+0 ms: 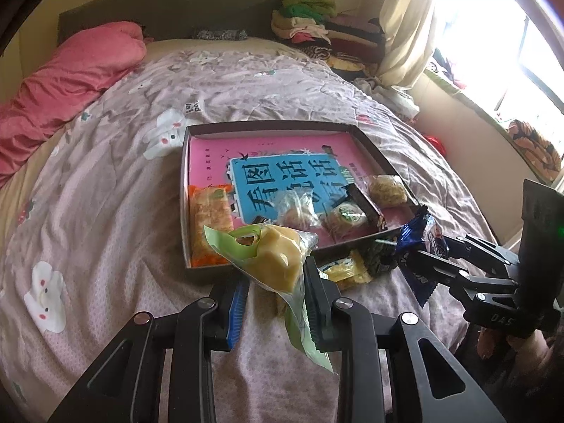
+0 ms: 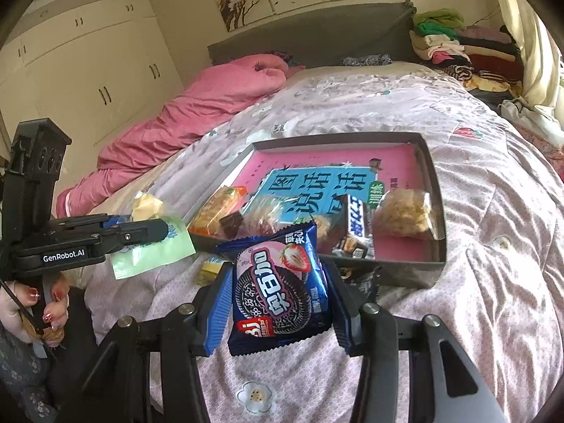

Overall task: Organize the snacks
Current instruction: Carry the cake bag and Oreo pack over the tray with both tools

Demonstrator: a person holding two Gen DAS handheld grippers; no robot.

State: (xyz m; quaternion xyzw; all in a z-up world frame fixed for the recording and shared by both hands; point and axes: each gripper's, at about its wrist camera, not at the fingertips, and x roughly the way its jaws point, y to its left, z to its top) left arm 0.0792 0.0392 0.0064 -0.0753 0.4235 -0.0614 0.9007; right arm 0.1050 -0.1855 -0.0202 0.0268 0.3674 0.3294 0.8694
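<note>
Left tool (image 1: pixel 273 294) clamps a green-wrapped yellow pastry (image 1: pixel 278 259), raised over the bed (image 1: pixel 105 211). Right tool (image 2: pixel 278 312) grips a blue strawberry Oreo pack (image 2: pixel 278 292). Just beyond, the shallow box (image 2: pixel 435 211) holds 5 wrapped snacks.

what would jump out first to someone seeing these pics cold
Each gripper clamps a snack just short of the box: the left gripper a green-wrapped yellow cake, the right gripper a blue strawberry Oreo packet. Behind them, the shallow box on the bed holds several snacks over a pink-and-blue book.
</note>
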